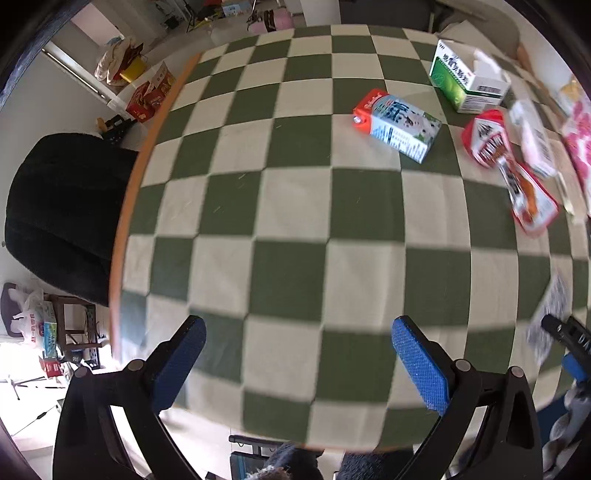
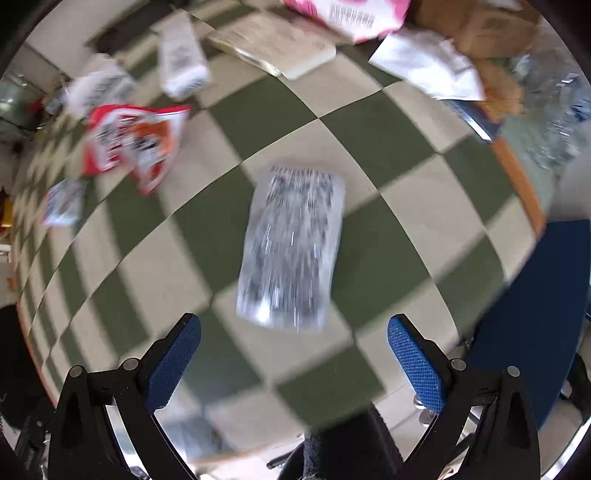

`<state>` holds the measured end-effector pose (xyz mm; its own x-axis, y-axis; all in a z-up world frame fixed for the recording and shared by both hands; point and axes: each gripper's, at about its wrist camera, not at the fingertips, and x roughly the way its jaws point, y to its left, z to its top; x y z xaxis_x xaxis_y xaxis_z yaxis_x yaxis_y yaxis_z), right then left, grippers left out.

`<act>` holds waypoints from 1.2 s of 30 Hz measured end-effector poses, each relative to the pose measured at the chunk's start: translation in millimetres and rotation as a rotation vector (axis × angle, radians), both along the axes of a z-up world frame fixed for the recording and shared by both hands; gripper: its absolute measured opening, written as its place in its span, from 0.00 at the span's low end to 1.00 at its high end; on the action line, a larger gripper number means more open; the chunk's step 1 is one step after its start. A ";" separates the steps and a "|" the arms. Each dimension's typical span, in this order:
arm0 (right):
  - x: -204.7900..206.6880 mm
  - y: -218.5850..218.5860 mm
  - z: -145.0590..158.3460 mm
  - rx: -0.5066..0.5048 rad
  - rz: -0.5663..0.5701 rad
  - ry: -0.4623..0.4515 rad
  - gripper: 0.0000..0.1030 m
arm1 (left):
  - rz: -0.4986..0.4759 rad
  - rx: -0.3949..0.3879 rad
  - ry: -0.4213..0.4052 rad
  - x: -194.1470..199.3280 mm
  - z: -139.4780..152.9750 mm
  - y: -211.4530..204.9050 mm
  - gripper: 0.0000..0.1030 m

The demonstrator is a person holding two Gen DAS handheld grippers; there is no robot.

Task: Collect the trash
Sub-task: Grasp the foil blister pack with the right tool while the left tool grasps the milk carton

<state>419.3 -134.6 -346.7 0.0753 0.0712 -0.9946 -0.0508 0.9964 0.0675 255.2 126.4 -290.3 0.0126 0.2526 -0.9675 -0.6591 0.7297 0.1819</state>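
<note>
Surface: a round table with an orange rim (image 1: 122,206) is covered by a green-and-cream checked cloth (image 1: 295,206).

Left gripper (image 1: 299,365): held above the near part of the cloth, jaws spread wide, nothing between the blue pads (image 1: 421,369). Only bare checked cloth is seen between the fingers.

Right gripper (image 2: 293,363): held above the cloth, jaws spread wide, nothing gripped. Its tip is also seen at the right edge of the left wrist view.

Trash, item 1: a clear plastic wrapper with dark print (image 2: 291,247) is laid flat on the cloth, just ahead of the right gripper and roughly centred between its fingers, not touched by them. The picture is blurred; the print cannot be read.

Trash, item 2: a milk carton with a red top (image 1: 399,125) is laid on its side toward the far right of the table, well apart from the left gripper.

Trash, item 3: a green-and-white box (image 1: 465,81), open at the top, is set beyond the carton.

Trash, item 4: red-and-white snack bags (image 1: 509,162) are spread to the right of the carton, near the box.

Trash, item 5: a pink-and-white packet (image 2: 354,14), a flat cream pad (image 2: 273,48) and a crumpled white sheet (image 2: 428,66) are grouped at the far side in the right wrist view, well apart from the wrapper.

Surroundings: a black chair (image 1: 62,214) is placed beside the table's left edge.
</note>
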 end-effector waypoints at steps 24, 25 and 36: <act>139.9 17.7 -15.1 -0.053 0.035 -0.072 0.66 | 0.345 -0.343 -0.111 178.5 -70.3 102.5 0.73; 143.3 18.8 -16.8 -0.051 0.034 -0.065 0.66 | 0.341 -0.345 -0.113 178.1 -72.4 102.8 0.65; 107.8 12.5 -23.1 0.009 0.182 0.027 0.66 | -0.154 -0.180 0.016 118.9 -59.8 -0.5 0.60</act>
